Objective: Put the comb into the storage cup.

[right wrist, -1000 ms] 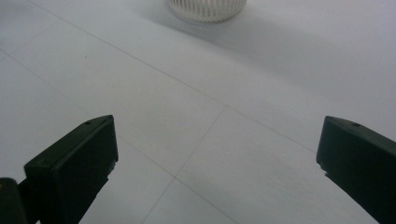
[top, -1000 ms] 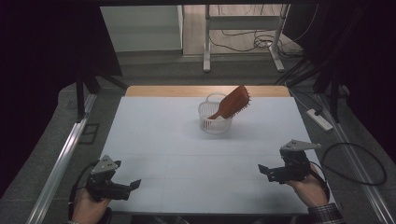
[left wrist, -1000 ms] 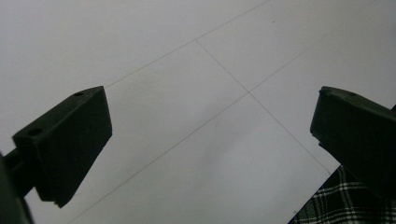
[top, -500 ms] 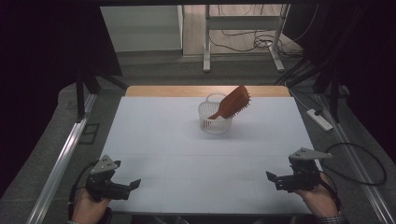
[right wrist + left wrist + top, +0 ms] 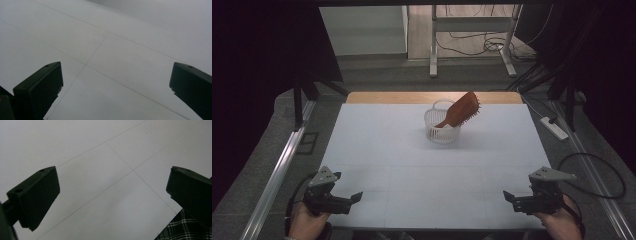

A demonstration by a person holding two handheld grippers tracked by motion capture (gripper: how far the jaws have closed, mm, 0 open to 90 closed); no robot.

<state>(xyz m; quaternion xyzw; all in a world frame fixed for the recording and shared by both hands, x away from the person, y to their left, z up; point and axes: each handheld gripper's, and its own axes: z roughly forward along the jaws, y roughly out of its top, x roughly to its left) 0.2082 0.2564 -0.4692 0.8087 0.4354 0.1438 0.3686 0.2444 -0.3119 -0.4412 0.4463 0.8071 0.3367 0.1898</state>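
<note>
A reddish-brown hairbrush point(image 5: 462, 111) stands tilted in a small white basket point(image 5: 441, 127) at the far middle of the white counter point(image 5: 412, 165), its handle down inside and its bristled head leaning up over the right rim. The left gripper point(image 5: 354, 197) rests at the near left corner and the right gripper point(image 5: 508, 196) at the near right corner, both well apart from the basket. Each has its fingers spread wide and empty above bare counter.
</note>
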